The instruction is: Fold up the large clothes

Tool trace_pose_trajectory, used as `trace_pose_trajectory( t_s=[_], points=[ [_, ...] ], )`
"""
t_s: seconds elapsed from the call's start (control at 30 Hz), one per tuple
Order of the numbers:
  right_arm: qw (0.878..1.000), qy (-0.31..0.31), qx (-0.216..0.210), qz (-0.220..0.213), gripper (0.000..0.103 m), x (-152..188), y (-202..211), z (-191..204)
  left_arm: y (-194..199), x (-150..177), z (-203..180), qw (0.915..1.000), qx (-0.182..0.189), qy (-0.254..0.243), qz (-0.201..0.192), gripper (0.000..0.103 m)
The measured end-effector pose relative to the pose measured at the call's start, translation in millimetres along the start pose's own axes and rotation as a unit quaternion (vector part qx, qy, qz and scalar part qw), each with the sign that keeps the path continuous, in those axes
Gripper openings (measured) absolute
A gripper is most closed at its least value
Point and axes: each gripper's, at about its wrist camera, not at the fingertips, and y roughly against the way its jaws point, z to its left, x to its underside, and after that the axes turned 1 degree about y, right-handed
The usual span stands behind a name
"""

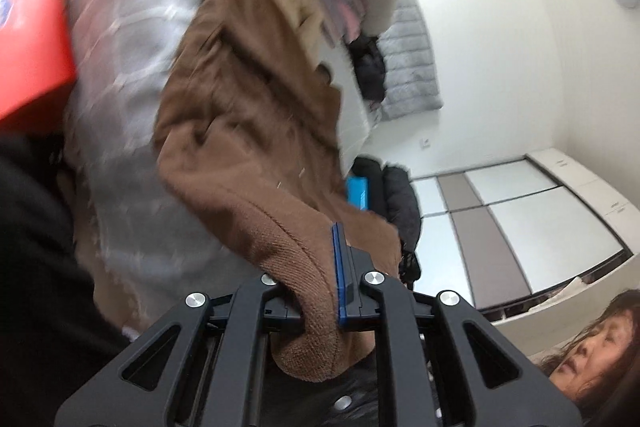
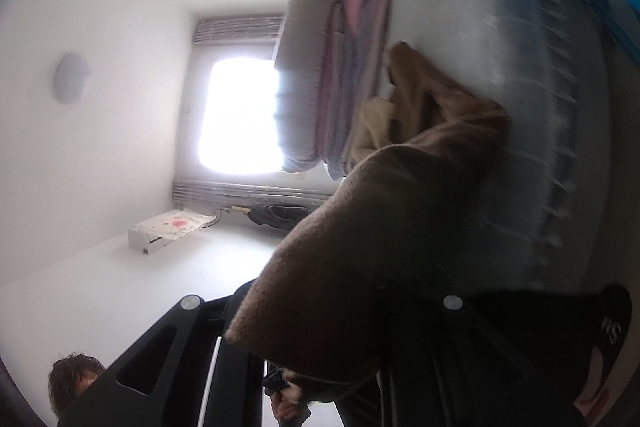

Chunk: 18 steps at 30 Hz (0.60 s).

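Note:
A large brown knit garment [image 1: 248,131] hangs lifted over the grey patterned bedspread [image 1: 132,39]. My left gripper [image 1: 320,291] is shut on one thick edge of it; the blue finger pad [image 1: 340,279] presses the cloth. In the right wrist view the same brown garment [image 2: 384,235] drapes over my right gripper [image 2: 320,339] and hides its fingers; the cloth runs from the gripper up toward the bed [image 2: 500,39]. Both views are tilted sideways and blurred.
A red box [image 1: 32,39] sits by the bed. Folded quilts [image 2: 320,75] and a beige cloth [image 2: 372,127] are stacked on the bed. Dark clothes [image 1: 396,203] and a grey padded jacket [image 1: 408,67] lie beyond. A wardrobe [image 1: 520,219], window [image 2: 240,115] and the person's head [image 1: 592,351] show.

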Motion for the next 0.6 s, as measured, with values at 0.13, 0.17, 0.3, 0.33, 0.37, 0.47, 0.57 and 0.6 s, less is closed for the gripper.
trace_pose_trajectory(
  t_s=[0.13, 0.17, 0.3, 0.33, 0.37, 0.47, 0.57, 0.6],
  points=[
    [1.000, 0.017, -0.007, 0.007, 0.014, -37, -46, 25, 2, -38, -16, 0.9994, 0.020, -0.005, -0.028, 0.009],
    [1.000, 0.021, -0.007, 0.009, 0.014, -45, -56, 30, -1, -49, -20, 0.9991, 0.023, -0.007, -0.034, 0.009],
    [0.999, 0.034, 0.002, 0.018, 0.014, -79, -88, 49, -15, -104, -26, 0.9979, 0.033, -0.005, -0.056, 0.009],
    [0.999, 0.037, 0.008, 0.021, 0.014, -90, -101, 52, -18, -115, -26, 0.9976, 0.034, -0.001, -0.059, 0.009],
    [0.999, 0.038, 0.012, 0.023, 0.014, -96, -109, 56, -23, -129, -26, 0.9973, 0.035, 0.003, -0.064, 0.009],
    [0.998, 0.046, 0.032, 0.030, 0.014, -128, -149, 60, -40, -173, -18, 0.9963, 0.033, 0.018, -0.077, 0.009],
    [0.996, 0.045, 0.064, 0.037, 0.015, -164, -198, 51, -58, -216, -5, 0.9951, 0.024, 0.037, -0.089, 0.009],
    [0.996, 0.044, 0.074, 0.038, 0.015, -174, -213, 46, -67, -235, 3, 0.9940, 0.019, 0.048, -0.097, 0.009]
  ],
)
